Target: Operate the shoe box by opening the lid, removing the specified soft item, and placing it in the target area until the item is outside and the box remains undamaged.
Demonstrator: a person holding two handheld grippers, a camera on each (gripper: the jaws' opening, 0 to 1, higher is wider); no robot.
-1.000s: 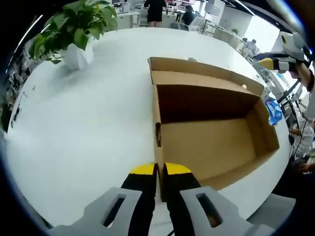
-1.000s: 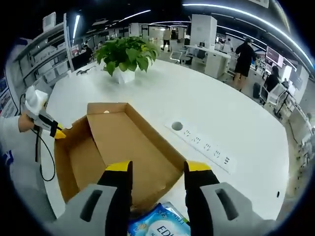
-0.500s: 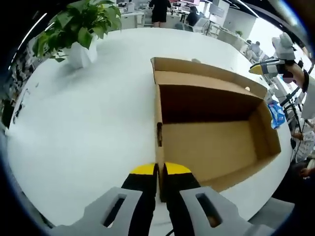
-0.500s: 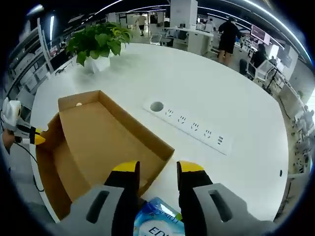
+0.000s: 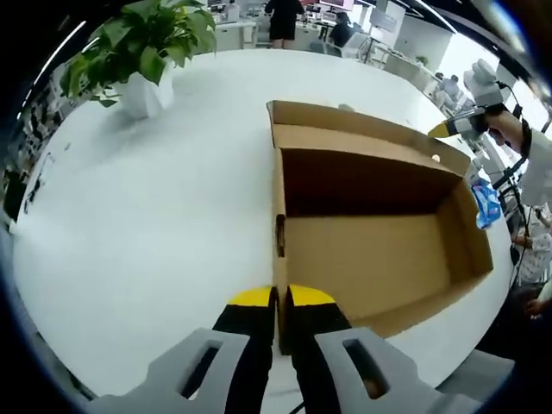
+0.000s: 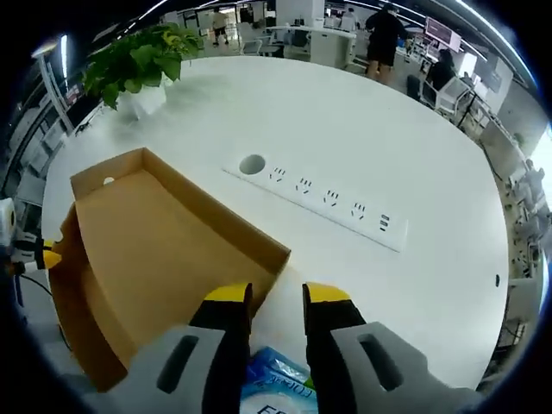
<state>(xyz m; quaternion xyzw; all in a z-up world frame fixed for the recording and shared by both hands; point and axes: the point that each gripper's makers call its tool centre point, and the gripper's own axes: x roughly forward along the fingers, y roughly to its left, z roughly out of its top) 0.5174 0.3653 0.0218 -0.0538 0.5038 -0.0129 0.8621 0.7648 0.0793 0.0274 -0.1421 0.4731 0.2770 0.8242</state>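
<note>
Left gripper view is showing the left gripper (image 5: 279, 297) pinching the near wall of the open brown cardboard shoe box (image 5: 379, 250) on the white round table (image 5: 155, 216) — while the right gripper (image 6: 266, 297) is squeezing the soft blue-and-white plastic packet (image 6: 274, 384), holding it just outside the box.

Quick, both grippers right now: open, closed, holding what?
Left gripper: closed on the cardboard box wall's edge.
Right gripper: closed on the blue soft pack, outside the box.
</note>
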